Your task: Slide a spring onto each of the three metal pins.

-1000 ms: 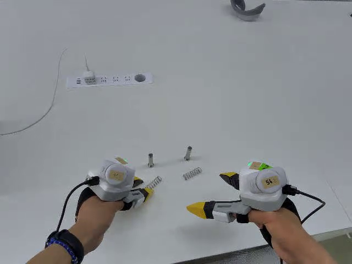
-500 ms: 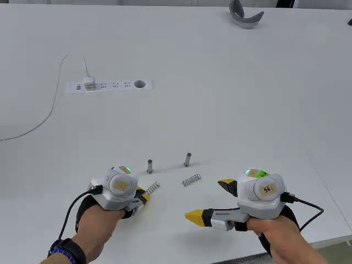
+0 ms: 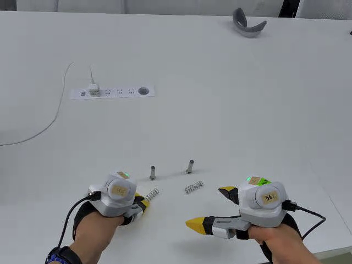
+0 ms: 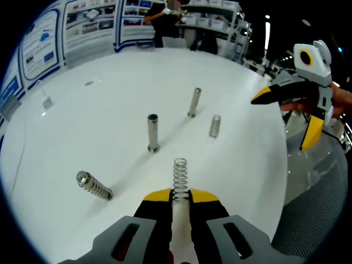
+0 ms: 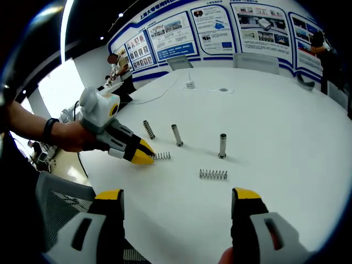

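1. While the left gripper (image 3: pixel 141 202) is sitting at the lower left of the head view, its jaws are pinching almost shut on one end of the held spring (image 3: pixel 152 193). The rest of the coil is sticking out past the yellow tips, low over the white table (image 3: pixel 236 110).
2. Seen from the left gripper view, the held spring (image 4: pixel 180 175) is rising from between the tips at bottom centre, pointing toward the left-hand pin (image 4: pixel 153 132) but staying apart from it.
3. Both the left-hand pin (image 3: pixel 152 172) and the right-hand pin (image 3: pixel 190 166) are standing upright and bare near the middle of the head view.
4. A third pin (image 4: pixel 93 186) is showing at the lower left of the left gripper view, with a spring coiled around it. The right gripper view is showing it (image 5: pixel 148 129) left of the two bare pins.
5. A loose spring (image 3: pixel 193 187) is lying flat on the table just below the right-hand pin, between the two grippers.
6. At the lower right of the head view, the right gripper (image 3: pixel 212 208) is hovering with its jaws spread wide and gripping nothing.
7. A power strip (image 3: pixel 113 92) with a white plug is lying at the upper left, and a grey curved object (image 3: pixel 248 22) is resting at the top edge.
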A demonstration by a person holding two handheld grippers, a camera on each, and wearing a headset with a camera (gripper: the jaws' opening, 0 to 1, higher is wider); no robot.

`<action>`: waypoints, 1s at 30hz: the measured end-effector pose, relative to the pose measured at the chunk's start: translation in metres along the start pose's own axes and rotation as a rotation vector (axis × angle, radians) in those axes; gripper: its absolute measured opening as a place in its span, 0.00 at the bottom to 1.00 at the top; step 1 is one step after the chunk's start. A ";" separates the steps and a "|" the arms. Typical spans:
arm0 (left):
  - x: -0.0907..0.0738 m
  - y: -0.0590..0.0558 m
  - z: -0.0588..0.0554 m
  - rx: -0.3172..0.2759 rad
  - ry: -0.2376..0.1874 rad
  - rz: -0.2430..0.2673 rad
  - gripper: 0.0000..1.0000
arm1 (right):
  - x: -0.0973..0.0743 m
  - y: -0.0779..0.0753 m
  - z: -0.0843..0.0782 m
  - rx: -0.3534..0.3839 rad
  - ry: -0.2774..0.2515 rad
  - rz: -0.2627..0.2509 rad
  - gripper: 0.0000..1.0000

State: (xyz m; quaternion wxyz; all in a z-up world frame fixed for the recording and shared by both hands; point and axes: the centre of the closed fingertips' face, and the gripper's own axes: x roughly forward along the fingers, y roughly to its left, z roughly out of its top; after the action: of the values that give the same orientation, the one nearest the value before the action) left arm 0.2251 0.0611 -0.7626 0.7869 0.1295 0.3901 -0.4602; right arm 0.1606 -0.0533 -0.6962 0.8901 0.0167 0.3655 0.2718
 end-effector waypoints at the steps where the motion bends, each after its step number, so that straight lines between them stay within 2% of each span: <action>1: -0.001 0.002 -0.002 -0.003 0.005 0.005 0.11 | 0.001 0.001 0.000 -0.004 0.003 0.002 0.81; 4: -0.002 0.003 -0.007 -0.021 0.006 0.004 0.11 | 0.002 0.003 -0.001 -0.006 0.005 0.006 0.81; 6: -0.001 0.004 -0.012 0.013 0.022 0.012 0.11 | 0.002 0.003 0.000 -0.004 0.001 0.008 0.81; 9: -0.007 0.005 -0.010 0.019 0.019 0.024 0.11 | 0.002 0.004 -0.002 -0.003 0.004 0.012 0.81; 19: 0.002 0.003 -0.003 0.027 0.011 0.036 0.16 | 0.001 0.006 -0.005 0.000 0.009 0.017 0.81; 22: 0.004 0.005 -0.002 0.054 0.011 0.057 0.11 | 0.001 0.006 -0.007 -0.002 0.014 0.018 0.81; 27: 0.003 0.005 -0.003 0.017 0.031 0.061 0.11 | 0.001 0.007 -0.006 -0.003 0.012 0.026 0.81; 30: 0.001 0.002 -0.003 0.001 0.021 0.047 0.11 | 0.001 0.007 -0.006 -0.002 0.011 0.029 0.81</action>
State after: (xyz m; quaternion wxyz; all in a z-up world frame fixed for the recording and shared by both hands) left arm 0.2257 0.0632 -0.7654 0.7934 0.1437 0.3949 -0.4404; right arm 0.1540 -0.0474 -0.6993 0.8841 0.0197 0.3698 0.2850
